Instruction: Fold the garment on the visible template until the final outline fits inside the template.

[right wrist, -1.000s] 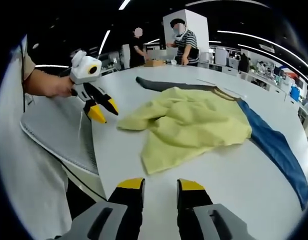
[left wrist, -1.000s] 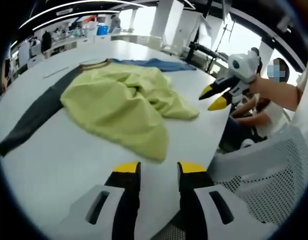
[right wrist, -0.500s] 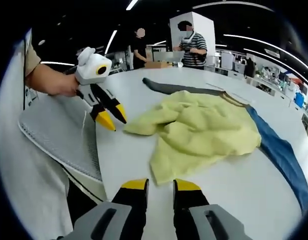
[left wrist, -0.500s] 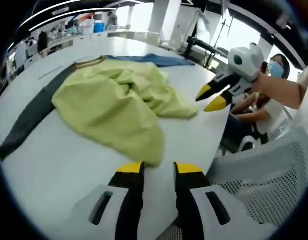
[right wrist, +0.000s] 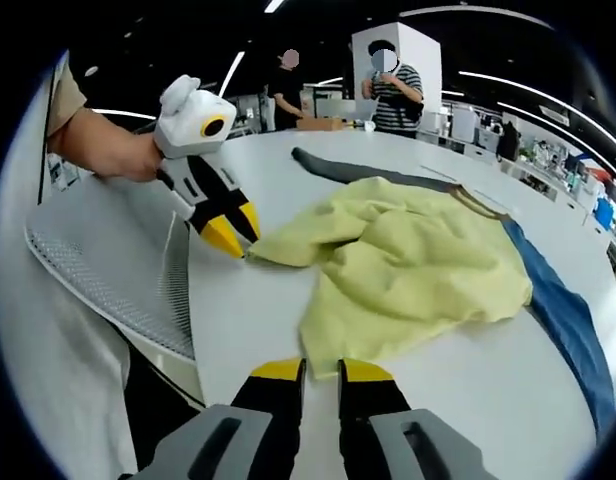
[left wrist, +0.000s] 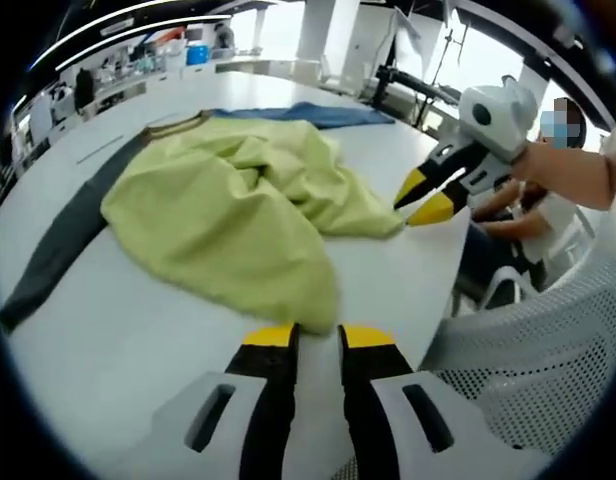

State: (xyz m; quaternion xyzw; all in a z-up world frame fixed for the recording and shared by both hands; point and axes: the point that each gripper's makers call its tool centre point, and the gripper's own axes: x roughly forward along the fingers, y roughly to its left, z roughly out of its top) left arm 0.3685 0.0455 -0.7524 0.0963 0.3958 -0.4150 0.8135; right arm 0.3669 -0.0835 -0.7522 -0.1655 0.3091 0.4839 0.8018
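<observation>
Yellow garment (left wrist: 228,215) lies crumpled on the table (left wrist: 108,330). Left gripper (left wrist: 316,338) sits nearly closed at its near edge, right gripper (right wrist: 316,370) too, both gripping nothing.

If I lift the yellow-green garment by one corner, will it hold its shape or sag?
The yellow-green garment lies in soft rumpled folds, so it will probably sag and drape. It looks thin, likely light. On the smooth white table it may slide when tugged.
</observation>
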